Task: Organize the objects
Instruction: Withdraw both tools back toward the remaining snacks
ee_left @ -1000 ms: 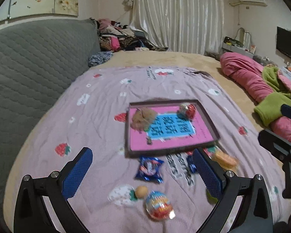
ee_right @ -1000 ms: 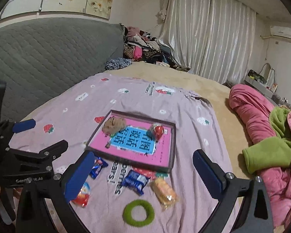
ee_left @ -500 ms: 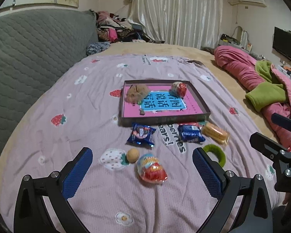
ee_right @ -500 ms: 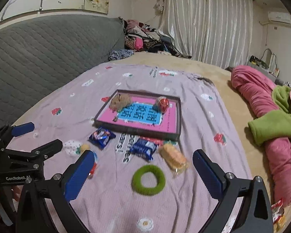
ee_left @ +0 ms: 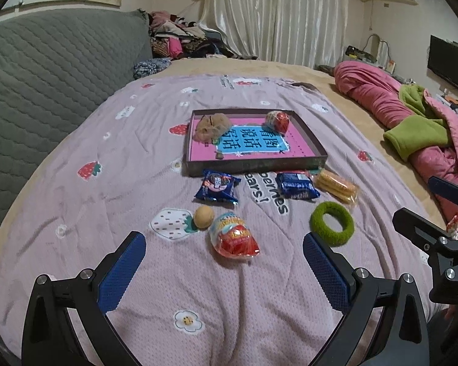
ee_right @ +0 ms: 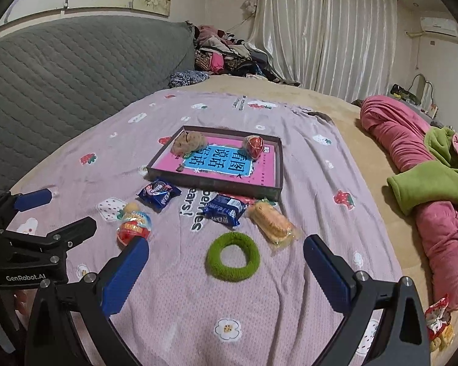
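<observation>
Both jaws wide — green ring (ee_right: 232,256) untouched.

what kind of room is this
Most likely a bedroom in a home: a wide bed under a lilac strawberry-print blanket, a grey quilted headboard, and a rumpled pink quilt alongside.

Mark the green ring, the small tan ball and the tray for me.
green ring (ee_right: 232,256): right wrist view, on its fuzzy band, left side.
small tan ball (ee_left: 203,217): left wrist view, centre of the ball.
tray (ee_left: 253,164): left wrist view, on its near wall.
</observation>
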